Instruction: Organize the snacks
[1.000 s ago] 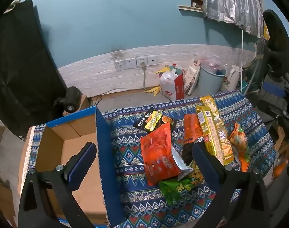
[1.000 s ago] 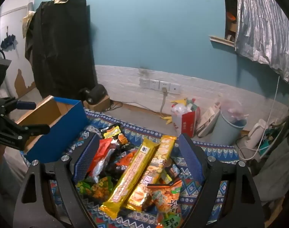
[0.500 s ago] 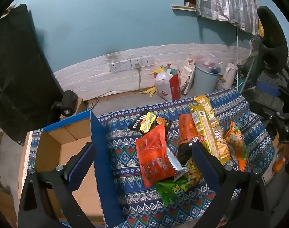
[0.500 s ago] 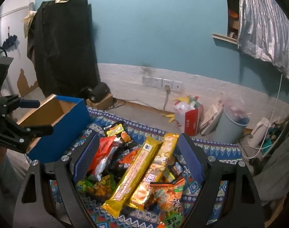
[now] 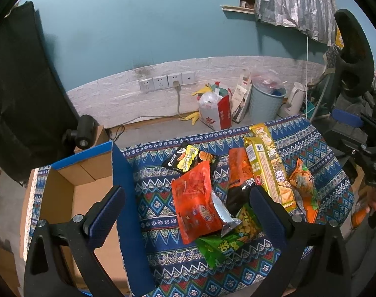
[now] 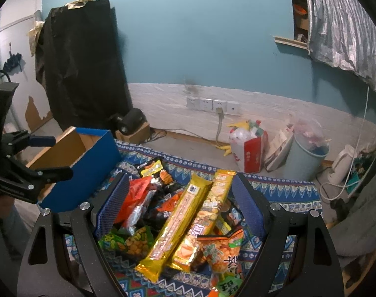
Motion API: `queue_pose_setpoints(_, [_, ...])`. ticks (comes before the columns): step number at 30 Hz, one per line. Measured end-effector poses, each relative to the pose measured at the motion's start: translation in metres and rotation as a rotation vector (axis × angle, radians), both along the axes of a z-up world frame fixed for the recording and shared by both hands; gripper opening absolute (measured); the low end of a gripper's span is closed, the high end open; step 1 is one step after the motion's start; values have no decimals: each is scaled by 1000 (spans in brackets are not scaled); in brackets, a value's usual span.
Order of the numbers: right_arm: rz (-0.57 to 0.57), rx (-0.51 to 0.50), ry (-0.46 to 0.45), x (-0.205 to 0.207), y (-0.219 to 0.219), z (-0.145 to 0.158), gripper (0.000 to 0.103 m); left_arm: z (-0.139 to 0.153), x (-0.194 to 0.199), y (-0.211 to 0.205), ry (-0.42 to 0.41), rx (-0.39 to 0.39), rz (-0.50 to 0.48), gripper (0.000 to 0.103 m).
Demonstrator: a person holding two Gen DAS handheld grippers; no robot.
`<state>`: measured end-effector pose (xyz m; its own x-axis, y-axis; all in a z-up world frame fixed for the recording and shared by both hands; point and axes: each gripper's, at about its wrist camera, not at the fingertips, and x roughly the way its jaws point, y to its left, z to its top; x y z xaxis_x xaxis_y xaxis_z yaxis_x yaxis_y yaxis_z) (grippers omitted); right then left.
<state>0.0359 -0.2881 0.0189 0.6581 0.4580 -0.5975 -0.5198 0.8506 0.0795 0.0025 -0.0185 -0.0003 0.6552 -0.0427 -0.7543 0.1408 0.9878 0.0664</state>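
Blue-sided box and snack pile slightly lower than before, jaws wide

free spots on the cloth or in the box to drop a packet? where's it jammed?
The blue box shows only bare cardboard floor inside. Bare cloth runs between the box wall and the red packet, and along the cloth's far edge behind the black-and-yellow packet. Crowded: red packet, green packet and long yellow packs overlap in one pile.
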Motion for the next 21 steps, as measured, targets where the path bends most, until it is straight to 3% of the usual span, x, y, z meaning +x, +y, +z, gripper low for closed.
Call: queue_pose_setpoints(21, [27,0,13,0,4,1,84,-8,6,9,39,-32,15,102])
